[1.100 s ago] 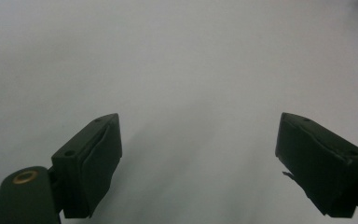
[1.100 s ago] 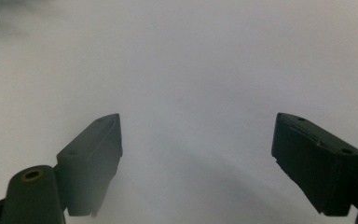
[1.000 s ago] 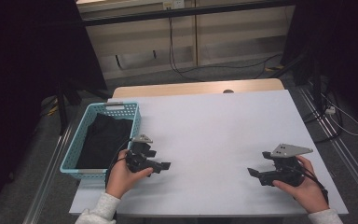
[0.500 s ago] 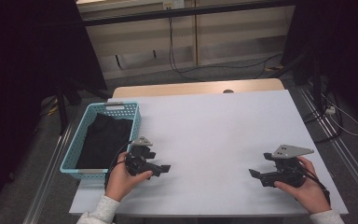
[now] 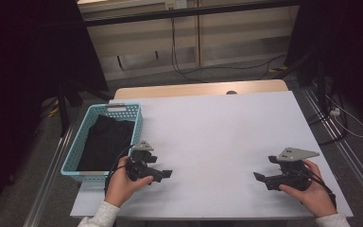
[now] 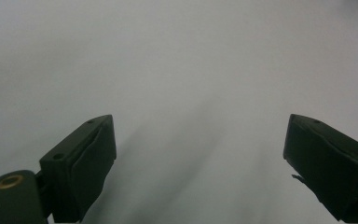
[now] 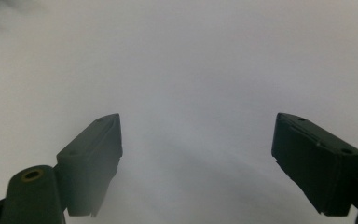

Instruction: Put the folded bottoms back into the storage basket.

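White tabletop [image 5: 217, 137] bare under both tools, work not yet begun.
Pale blue plastic lattice basket [image 5: 78, 168] at the left edge, with folded black cloth [image 5: 105, 142] lying inside, untouched. Left hand-held gripper [image 5: 164, 174] just beside the basket, right hand-held gripper [image 5: 259, 178] well apart at the far side; both spread wide, gripping nothing. Next, probably: reaching left into the basket and pinching a fold of cloth.

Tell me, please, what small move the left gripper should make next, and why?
Probably swing the left gripper leftward over the blue basket toward the black cloth. Its jaws stand wide open over bare white table, holding nothing, and the cloth, lying in the basket just beside that hand, is the nearest thing to grasp.
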The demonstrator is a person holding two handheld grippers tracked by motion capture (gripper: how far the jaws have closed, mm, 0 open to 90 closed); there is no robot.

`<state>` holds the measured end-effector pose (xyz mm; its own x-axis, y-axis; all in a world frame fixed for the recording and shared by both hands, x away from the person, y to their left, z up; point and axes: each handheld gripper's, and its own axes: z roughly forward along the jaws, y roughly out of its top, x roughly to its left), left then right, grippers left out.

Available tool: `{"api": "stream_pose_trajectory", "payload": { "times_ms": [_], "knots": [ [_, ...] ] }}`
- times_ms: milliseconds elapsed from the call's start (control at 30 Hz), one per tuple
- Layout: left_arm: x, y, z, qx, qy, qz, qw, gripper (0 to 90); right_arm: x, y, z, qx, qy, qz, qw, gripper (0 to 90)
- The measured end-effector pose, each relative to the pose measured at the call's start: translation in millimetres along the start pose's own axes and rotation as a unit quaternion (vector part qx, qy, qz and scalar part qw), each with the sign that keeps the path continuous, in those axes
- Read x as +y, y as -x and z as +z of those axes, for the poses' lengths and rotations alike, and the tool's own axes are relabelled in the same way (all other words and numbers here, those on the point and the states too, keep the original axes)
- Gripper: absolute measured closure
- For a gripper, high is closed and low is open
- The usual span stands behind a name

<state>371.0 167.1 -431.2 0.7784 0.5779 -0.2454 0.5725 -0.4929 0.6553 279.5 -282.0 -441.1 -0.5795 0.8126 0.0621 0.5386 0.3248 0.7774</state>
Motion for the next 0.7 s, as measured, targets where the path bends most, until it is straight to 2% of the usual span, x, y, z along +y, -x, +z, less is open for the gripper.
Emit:
{"api": "stream_pose_trajectory", "payload": {
  "times_ms": [700],
  "knots": [
    [-4.4,3.0,-0.9,-0.001,0.005,0.003,1.0,9.2,-4.2,0.7,-4.6,-0.001,-0.002,-0.001,1.0,15.9]
  ]
}}
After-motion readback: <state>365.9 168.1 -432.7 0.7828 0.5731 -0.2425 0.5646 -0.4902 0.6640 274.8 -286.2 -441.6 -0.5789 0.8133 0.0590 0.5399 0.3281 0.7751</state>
